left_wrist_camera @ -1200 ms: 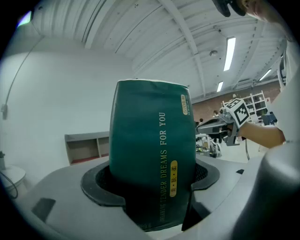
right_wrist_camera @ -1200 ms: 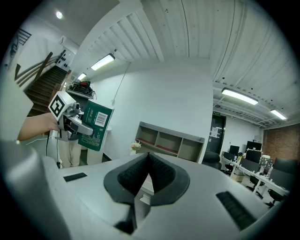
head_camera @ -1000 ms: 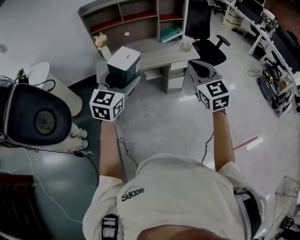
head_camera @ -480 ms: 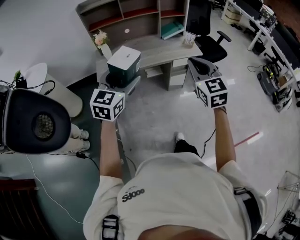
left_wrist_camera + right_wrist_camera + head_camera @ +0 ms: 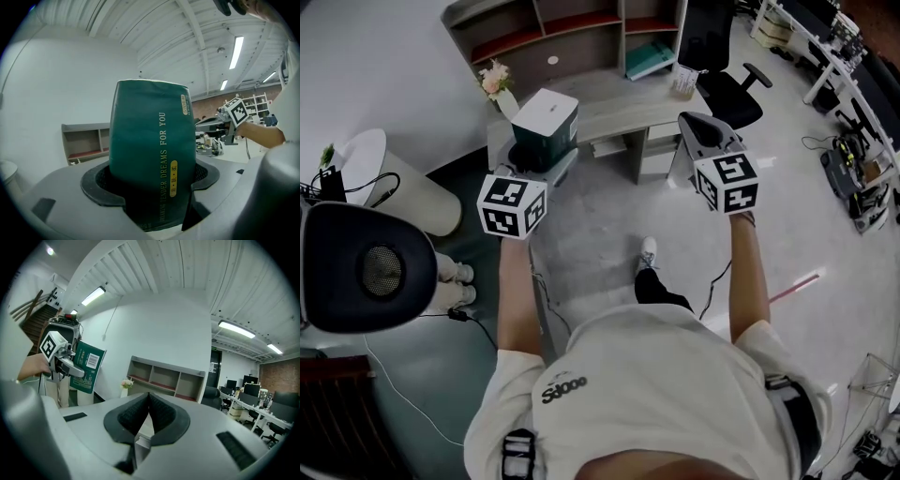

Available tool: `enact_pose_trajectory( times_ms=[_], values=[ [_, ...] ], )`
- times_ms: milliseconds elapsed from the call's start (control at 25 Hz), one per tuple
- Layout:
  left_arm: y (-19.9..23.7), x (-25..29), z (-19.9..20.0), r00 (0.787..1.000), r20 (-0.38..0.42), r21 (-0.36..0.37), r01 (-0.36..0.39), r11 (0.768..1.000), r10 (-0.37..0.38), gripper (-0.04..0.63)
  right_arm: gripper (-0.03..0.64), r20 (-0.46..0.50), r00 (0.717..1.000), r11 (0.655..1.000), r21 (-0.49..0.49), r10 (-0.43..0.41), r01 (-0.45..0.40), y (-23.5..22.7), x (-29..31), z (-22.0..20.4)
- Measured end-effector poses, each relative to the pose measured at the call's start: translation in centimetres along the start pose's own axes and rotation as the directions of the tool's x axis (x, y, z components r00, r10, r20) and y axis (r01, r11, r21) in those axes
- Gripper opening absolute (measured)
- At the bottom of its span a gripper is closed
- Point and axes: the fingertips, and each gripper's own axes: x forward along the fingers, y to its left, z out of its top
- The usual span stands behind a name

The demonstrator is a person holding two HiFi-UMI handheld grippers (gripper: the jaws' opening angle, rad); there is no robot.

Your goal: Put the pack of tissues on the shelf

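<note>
- The left gripper (image 5: 542,164) is clamped on the pack of tissues (image 5: 152,150); its dark pads press on both sides of the green wrapper near the bottom end.
- The pack stands upright in that grip, white end up, out in front of the person and above the floor.
- The right gripper (image 5: 149,412) has its jaws together with nothing between them, and is held level beside the left one, well apart from it.
- Both grippers point towards a grey desk (image 5: 623,103) with the open shelf (image 5: 572,37) along its back.
- A small vase of flowers (image 5: 499,82) stands at the desk's left end, and a black office chair (image 5: 722,80) is at its right.
- One shoe (image 5: 647,251) shows on the pale floor below the grippers.
- At far left sits a dark rounded object (image 5: 366,267), possibly a speaker.
</note>
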Motion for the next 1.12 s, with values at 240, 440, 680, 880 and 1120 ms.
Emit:
enact_pose_trajectory(
  times_ms=[240,440,680,880,1120],
  values=[
    [3.0,7.3,1.2,0.999,-0.016,-0.002,-0.032,0.999,0.032,0.385,0.005,0.037,0.999,1.0,-0.01,0.009,-0.008,-6.3,6.1,-0.4],
    [5.4,13.8,3.0,0.998,-0.028,-0.006,-0.058,0.998,0.057,0.385,0.003,0.044,0.998,0.999,0.026,0.04,-0.041,-12.1,11.6,-0.7],
    [7.9,20.8,5.2,0.995,-0.04,0.0,-0.091,0.996,0.091,0.385,0.003,0.059,0.995,0.996,0.021,0.084,-0.085,-17.9,17.3,-0.7],
    [9.5,26.0,5.8,0.992,-0.059,0.002,-0.109,0.994,0.109,0.387,0.005,0.067,0.992,0.993,0.05,0.108,-0.111,-22.3,21.3,-1.7],
    [11.5,30.7,5.8,0.988,-0.069,-0.017,-0.14,0.99,0.138,0.387,0.005,0.061,0.987,0.988,0.032,0.152,-0.154,-25.3,25.3,-2.5]
  ],
)
